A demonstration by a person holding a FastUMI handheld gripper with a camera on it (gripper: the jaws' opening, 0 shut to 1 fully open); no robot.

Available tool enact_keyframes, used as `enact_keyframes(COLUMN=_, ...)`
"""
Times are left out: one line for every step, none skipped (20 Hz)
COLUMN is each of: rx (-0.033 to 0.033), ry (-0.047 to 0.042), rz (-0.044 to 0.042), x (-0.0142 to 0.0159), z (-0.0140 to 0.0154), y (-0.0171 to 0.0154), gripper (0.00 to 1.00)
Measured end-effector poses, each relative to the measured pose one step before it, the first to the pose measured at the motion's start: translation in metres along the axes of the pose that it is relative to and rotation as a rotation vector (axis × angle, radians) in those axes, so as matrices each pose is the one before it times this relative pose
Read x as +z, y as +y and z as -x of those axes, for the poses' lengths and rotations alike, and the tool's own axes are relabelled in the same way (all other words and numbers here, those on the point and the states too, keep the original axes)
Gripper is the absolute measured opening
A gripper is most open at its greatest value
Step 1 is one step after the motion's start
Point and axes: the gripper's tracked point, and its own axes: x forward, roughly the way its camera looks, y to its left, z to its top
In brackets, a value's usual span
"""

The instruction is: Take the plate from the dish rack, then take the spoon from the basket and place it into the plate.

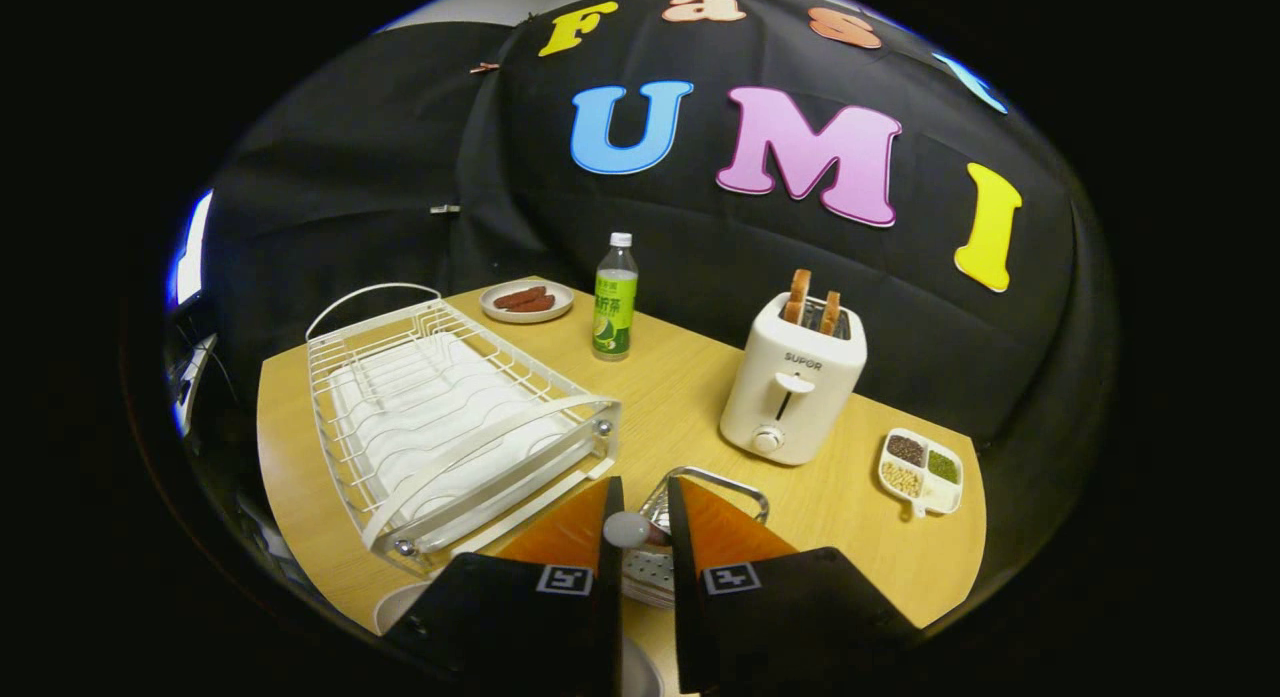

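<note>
Gripper view: hand-held gripper (640, 522) fingers are nearly together, clamped on the white spoon (627, 528) over the mesh basket (700, 497). Plate (400, 605) sits near-left, below the dish rack (440, 417). I'd lift straight, then swing left.

You can read one brand clearly: "SUPOR" stands in dark capitals on the front of the white toaster (793, 382), just above its lever slot. The green bottle (614, 299) on the tabletop (690, 377) carries a label with printed characters, but they look too small and blurred to read. On the tool (640, 522) you see two square black-and-white coded markers, one on each finger, which hold no readable letters.
</note>
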Motion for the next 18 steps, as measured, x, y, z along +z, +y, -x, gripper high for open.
enact_keyframes(rx=-0.01366, ry=-0.00151, rz=0.00265, x=0.00226, z=0.00226, y=-0.00744, gripper=0.22)
enact_keyframes(rx=0.01017, ry=0.00495, rz=-0.01754, x=-0.00107, z=-0.00374, y=-0.00056, gripper=0.17)
enact_keyframes(rx=0.01108, ry=0.01153, rz=-0.01976, x=-0.00133, z=0.00316, y=-0.00084, gripper=0.15)
enact_keyframes(rx=-0.0015, ry=-0.00029, rz=-0.01262, x=0.00258, z=0.00055, y=-0.00541, gripper=0.15)
enact_keyframes(rx=0.00182, ry=0.00382, rz=-0.01621, x=0.00085, z=0.00126, y=-0.00288, gripper=0.15)
enact_keyframes(rx=0.00278, ry=0.00177, rz=-0.01856, x=0.0021, z=0.00266, y=-0.00195, gripper=0.15)
enact_keyframes(rx=0.00799, ry=-0.00441, rz=-0.01923, x=0.00466, z=0.00477, y=-0.00073, gripper=0.15)
enact_keyframes(rx=0.00913, ry=-0.00927, rz=-0.01398, x=0.00624, z=0.00352, y=-0.00046, gripper=0.15)
enact_keyframes(rx=0.00888, ry=-0.01577, rz=-0.01107, x=0.00857, z=0.00522, y=0.00001, gripper=0.15)
enact_keyframes(rx=0.01199, ry=-0.01773, rz=-0.00609, x=0.00914, z=0.00628, y=0.00025, gripper=0.15)
enact_keyframes(rx=0.01021, ry=-0.02175, rz=-0.00675, x=0.01149, z=0.00677, y=-0.00017, gripper=0.15)
enact_keyframes(rx=0.01822, ry=-0.02298, rz=-0.01283, x=0.01103, z=0.00665, y=0.00225, gripper=0.15)
enact_keyframes(rx=0.01972, ry=-0.02048, rz=-0.02102, x=0.01101, z=0.00677, y=0.00281, gripper=0.15)
enact_keyframes(rx=0.01955, ry=-0.01666, rz=-0.02618, x=0.00849, z=0.00719, y=0.00224, gripper=0.15)
enact_keyframes(rx=0.02304, ry=-0.01149, rz=-0.02767, x=0.00777, z=0.00698, y=0.00389, gripper=0.15)
enact_keyframes(rx=0.02048, ry=-0.0021, rz=-0.02728, x=0.00481, z=0.00639, y=0.00352, gripper=0.15)
enact_keyframes(rx=0.02144, ry=0.00154, rz=-0.02158, x=0.00239, z=0.00634, y=0.00421, gripper=0.15)
enact_keyframes(rx=0.0185, ry=0.00754, rz=-0.01282, x=-0.00015, z=0.00583, y=0.00326, gripper=0.15)
